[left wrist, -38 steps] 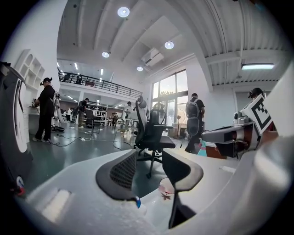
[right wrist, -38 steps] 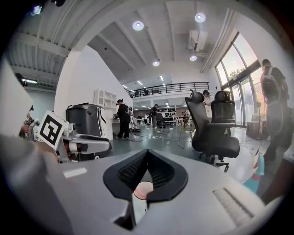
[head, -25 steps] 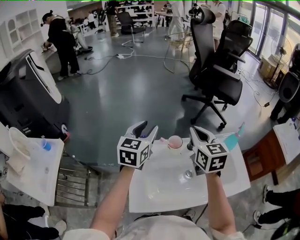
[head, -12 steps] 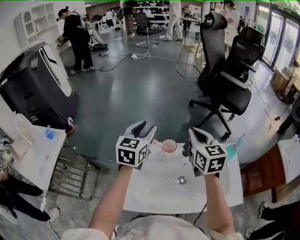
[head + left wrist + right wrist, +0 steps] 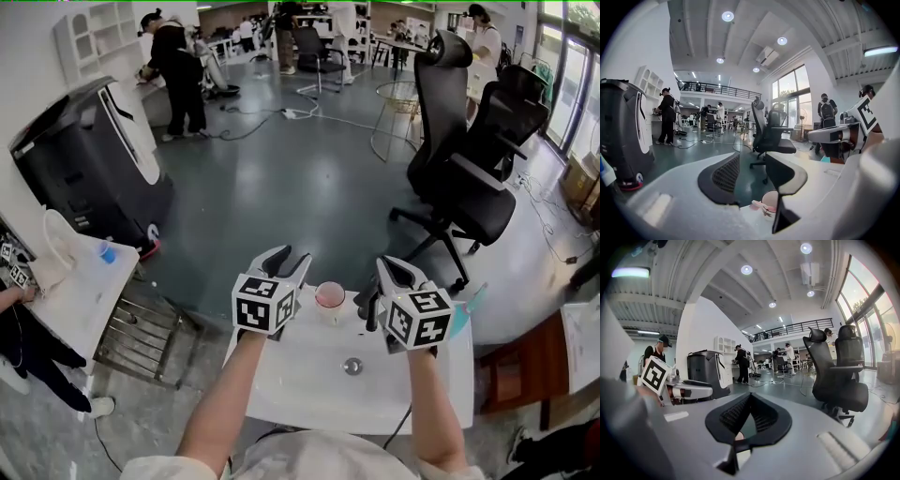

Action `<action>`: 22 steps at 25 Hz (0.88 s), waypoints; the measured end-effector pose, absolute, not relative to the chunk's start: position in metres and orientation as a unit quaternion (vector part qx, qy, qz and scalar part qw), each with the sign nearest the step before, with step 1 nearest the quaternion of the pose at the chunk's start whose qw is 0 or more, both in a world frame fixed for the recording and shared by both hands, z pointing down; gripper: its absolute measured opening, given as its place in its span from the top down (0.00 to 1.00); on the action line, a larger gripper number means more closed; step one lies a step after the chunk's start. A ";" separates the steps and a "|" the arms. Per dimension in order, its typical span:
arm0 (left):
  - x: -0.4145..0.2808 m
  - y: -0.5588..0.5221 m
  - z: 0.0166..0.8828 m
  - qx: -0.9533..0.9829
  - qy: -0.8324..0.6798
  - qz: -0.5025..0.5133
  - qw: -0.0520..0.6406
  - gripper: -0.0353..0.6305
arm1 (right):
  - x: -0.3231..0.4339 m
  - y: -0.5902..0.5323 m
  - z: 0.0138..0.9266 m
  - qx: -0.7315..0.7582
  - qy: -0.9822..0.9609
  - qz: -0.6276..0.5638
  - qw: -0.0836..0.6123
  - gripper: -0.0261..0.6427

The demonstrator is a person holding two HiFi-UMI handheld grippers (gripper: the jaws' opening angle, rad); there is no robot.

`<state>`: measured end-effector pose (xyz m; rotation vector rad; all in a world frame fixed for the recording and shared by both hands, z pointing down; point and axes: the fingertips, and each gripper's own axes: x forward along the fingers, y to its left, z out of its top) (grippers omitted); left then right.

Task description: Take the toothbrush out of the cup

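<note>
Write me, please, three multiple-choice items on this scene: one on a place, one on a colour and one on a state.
1. Where does the cup stand?
A. on the floor
B. on the white basin, between the left tool and the right tool
C. on a chair

2. What colour is the cup?
A. pink
B. blue
C. black

3. Where is the toothbrush?
A. held in the left tool
B. lying on the floor
C. in the cup, ungripped

Answers:
1 B: the head view shows it at the basin's far edge, between both tools.
2 A: the head and left gripper views show pink.
3 C: the left tool's jaws stand apart and empty, and the brush sticks out over the rim.
</note>
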<state>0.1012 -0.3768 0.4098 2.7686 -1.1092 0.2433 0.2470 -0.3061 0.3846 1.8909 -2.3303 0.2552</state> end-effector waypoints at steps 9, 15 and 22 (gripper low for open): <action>0.102 -0.372 0.417 0.917 -0.381 0.085 0.079 0.68 | 0.246 -0.304 0.386 0.614 -0.782 0.084 0.065 0.96; 0.101 -0.367 0.429 0.916 -0.381 0.091 0.090 0.68 | 0.246 -0.300 0.389 0.613 -0.783 0.086 0.066 0.96; 0.104 -0.366 0.442 0.916 -0.374 0.103 0.098 0.68 | 0.244 -0.297 0.392 0.613 -0.782 0.090 0.067 0.96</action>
